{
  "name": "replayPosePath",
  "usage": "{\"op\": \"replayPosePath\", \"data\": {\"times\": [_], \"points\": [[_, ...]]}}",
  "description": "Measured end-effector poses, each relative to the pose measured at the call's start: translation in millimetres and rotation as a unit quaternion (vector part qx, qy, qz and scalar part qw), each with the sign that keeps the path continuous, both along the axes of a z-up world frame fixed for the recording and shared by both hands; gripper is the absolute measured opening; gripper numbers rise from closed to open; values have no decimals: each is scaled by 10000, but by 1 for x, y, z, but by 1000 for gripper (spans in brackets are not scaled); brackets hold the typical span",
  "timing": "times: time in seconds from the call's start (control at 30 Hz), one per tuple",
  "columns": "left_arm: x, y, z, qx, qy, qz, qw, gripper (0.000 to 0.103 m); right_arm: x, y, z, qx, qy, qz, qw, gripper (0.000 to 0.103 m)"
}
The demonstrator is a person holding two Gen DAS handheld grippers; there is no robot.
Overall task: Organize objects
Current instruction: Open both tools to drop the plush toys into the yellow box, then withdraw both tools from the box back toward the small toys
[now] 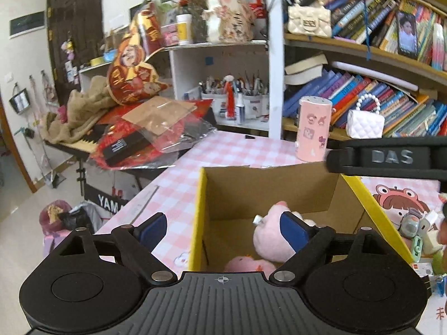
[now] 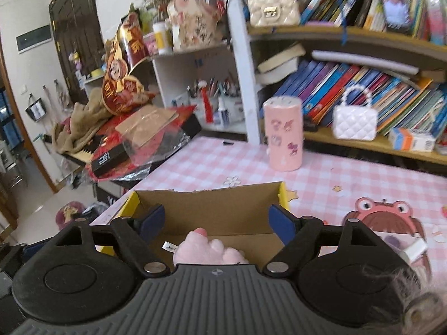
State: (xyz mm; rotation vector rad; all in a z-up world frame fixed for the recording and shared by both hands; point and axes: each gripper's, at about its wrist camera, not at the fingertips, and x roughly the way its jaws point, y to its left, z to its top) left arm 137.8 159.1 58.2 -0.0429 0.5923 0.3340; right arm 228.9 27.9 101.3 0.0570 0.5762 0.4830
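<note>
An open cardboard box (image 1: 268, 187) with yellow outer sides stands on the pink checked table (image 1: 223, 150). A pink plush toy (image 1: 269, 237) lies in it, with a second pink plush (image 1: 248, 265) nearer me. My left gripper (image 1: 223, 230) is open and empty, straddling the box's left wall. My right gripper (image 2: 216, 223) is open and empty above the box (image 2: 212, 203), over the pink plush (image 2: 209, 251). Its black body (image 1: 391, 157) crosses the left wrist view above the box's far right corner.
A pink cylinder (image 1: 314, 128) stands behind the box. Small toys (image 1: 419, 231) lie on a cartoon mat (image 1: 402, 198) right of the box. A white quilted purse (image 1: 364, 124) sits on the bookshelf. A cluttered keyboard (image 1: 83, 139) stands left of the table.
</note>
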Motion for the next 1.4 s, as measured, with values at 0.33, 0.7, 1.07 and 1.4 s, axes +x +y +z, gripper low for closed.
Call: {"op": "replayPosePath", "data": {"times": [0.33,0.7,1.07,1.4], "points": [[-51,16,-5,-113,-41,212,9997,90,-72,-5,-7,-429,-376,-274,9980,82],[-105,16,-28,-135,322,82,9994,90,-144,-6,-42,-785,-116,-573,9952,82],[-136,7,-41,-234,624,-296,9973,90,-193,-19,-62,-887,259,-897,9917,83],[-147,-14,-55,-290,900,-823,9921,91,-222,-40,-78,-1030,592,-1322,9841,86]]}}
